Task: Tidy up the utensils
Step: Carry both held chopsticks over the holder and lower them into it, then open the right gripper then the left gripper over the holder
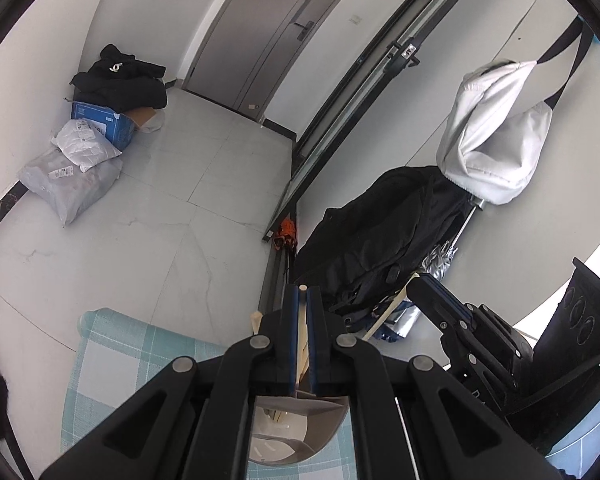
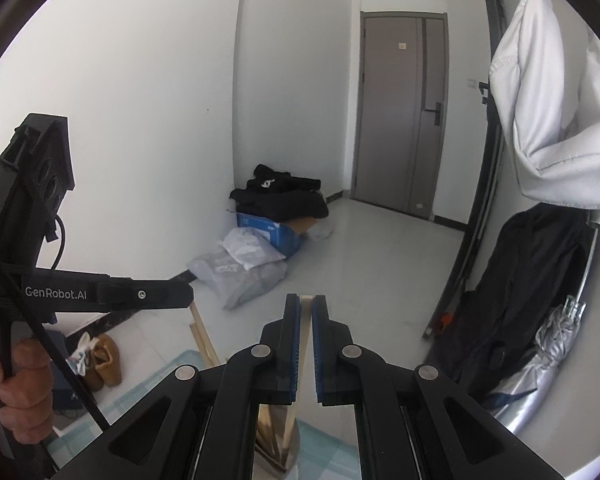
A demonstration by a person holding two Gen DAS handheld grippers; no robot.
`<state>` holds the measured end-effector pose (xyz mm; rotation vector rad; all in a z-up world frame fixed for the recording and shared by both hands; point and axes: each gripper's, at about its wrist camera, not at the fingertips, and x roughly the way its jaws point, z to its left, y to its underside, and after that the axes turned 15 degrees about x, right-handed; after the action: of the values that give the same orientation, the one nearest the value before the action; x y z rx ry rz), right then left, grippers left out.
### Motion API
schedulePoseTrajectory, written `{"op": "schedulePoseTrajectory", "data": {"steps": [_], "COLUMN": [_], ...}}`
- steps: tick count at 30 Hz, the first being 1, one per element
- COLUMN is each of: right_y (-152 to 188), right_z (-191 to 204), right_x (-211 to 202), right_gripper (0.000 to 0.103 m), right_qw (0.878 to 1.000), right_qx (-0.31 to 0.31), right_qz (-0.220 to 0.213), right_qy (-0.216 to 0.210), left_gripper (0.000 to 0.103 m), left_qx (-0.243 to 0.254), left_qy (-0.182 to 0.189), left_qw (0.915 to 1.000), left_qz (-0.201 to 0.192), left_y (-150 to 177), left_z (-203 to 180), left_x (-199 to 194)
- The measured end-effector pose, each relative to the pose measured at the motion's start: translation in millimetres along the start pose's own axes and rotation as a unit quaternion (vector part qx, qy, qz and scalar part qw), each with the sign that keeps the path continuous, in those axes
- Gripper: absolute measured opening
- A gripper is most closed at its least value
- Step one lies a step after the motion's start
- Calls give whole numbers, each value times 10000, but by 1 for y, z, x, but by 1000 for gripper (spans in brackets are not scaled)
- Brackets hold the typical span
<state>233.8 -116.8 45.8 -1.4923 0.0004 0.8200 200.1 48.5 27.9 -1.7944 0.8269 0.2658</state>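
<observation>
— So, how do the left tongs stand?

— Clamped together on a pale wooden chopstick, which runs up between the blue pads and pokes out just past the tips. Its lower end drops toward the metal utensil holder at six o'clock of the left wrist view, right under the tongs.

— And the right tongs?

— Same story: pinched on another wooden chopstick, with its foot reaching down into the holder's mouth at six o'clock of the right wrist view. From the left camera they show at three o'clock, a stick slanting down out of them.

— Anything in the holder already?

— A few wooden sticks lean inside it, so I judge some sorting is done. How many, I cannot tell; the tongs hide most of the opening.

— What is left, then?

— Both held sticks must be let go into the holder. A further pair of sticks shows below the left tongs at eight o'clock in the right view, seemingly slanting toward the holder. Whether more utensils wait on the checked cloth of the tabletop is out of view.

— So, roughly?

— Mid-task, I would say, with a drop-off pending for both hands.
</observation>
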Motion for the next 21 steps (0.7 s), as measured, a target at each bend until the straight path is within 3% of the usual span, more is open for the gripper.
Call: {"op": "schedulePoseTrajectory", "data": {"steps": [9, 17, 21], "right_y": [17, 32, 41], "right_z": [-8, -19, -29], "right_x": [-3, -8, -17], "right_gripper": [5, 5, 5], "right_qw": [9998, 9989, 9975], "right_qx": [99, 382, 628], "right_qz": [164, 278, 314], "right_qy": [-39, -49, 7], "left_gripper": [1, 1, 1], "left_qx": [559, 655, 664], "left_qy": [16, 29, 225], "left_qw": [9981, 9965, 9939], "left_qz": [253, 509, 856], "left_y": [10, 18, 22], "left_z": [-19, -22, -23], "left_x": [10, 17, 26]}}
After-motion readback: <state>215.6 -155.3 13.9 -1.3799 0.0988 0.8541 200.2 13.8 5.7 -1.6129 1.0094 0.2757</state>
